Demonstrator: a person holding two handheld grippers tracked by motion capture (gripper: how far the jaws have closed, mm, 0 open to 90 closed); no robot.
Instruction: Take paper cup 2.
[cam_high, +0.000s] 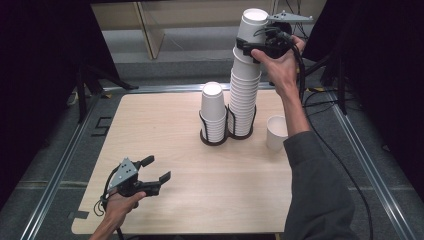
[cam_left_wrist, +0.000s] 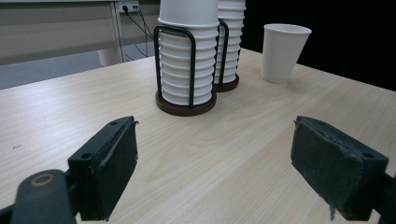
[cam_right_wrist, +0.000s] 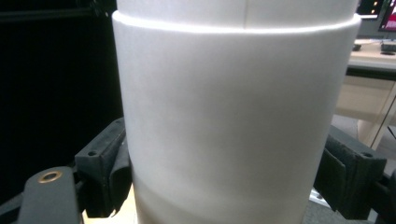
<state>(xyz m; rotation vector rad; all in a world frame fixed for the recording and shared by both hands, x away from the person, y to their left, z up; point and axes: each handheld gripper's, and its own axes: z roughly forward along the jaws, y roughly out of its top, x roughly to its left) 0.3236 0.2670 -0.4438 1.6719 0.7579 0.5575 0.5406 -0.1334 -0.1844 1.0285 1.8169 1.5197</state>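
Observation:
A tall stack of white paper cups (cam_high: 244, 100) stands in a black wire holder at the table's far middle. My right gripper (cam_high: 248, 47) is raised at the top of that stack, shut on the upper cup (cam_high: 251, 25); in the right gripper view the cup wall (cam_right_wrist: 233, 116) sits between both pads (cam_right_wrist: 107, 168). A shorter cup stack (cam_high: 213, 112) stands in its own holder just left of the tall one. My left gripper (cam_high: 156, 169) rests open and holding nothing near the table's front left, facing the short stack (cam_left_wrist: 184, 70) and the tall stack (cam_left_wrist: 231, 42).
A single white cup (cam_high: 276, 132) stands upright on the wooden table (cam_high: 165, 200) to the right of the holders, also ahead in the left gripper view (cam_left_wrist: 282, 51). Metal rails run along the table's sides. Dark curtains flank the area.

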